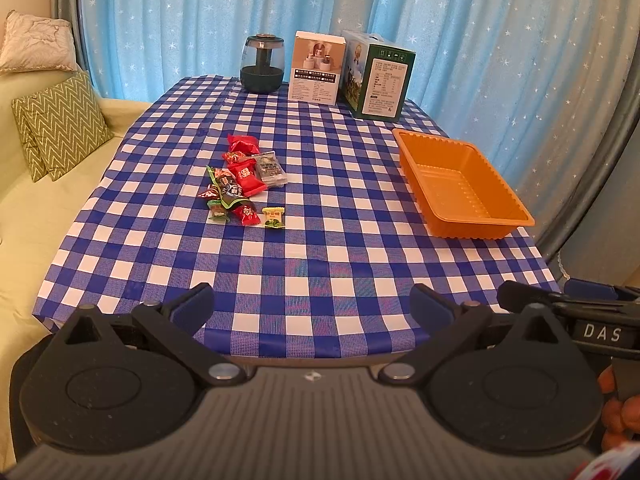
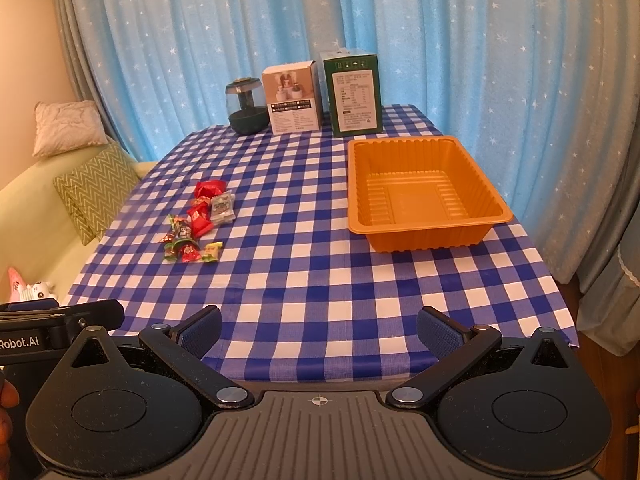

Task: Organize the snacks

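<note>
A small heap of wrapped snacks (image 1: pixel 242 184) lies on the left half of the blue-and-white checked tablecloth (image 1: pixel 320 248); the same heap of snacks (image 2: pixel 198 222) shows in the right wrist view. An orange plastic tray (image 1: pixel 460 184) stands with nothing in it on the table's right side, and the tray's wall (image 2: pixel 424 236) faces the right camera. My left gripper (image 1: pixel 312 306) hovers open over the near table edge, holding nothing. My right gripper (image 2: pixel 320 330) is open too, over the near edge and well short of the tray.
At the table's far end stand a dark glass jar (image 1: pixel 262 64), a white box (image 1: pixel 318 68) and a green box (image 1: pixel 378 74). A pale green sofa (image 1: pixel 52 216) with patterned cushions (image 1: pixel 60 124) runs along the left. A blue starred curtain (image 2: pixel 440 40) hangs behind.
</note>
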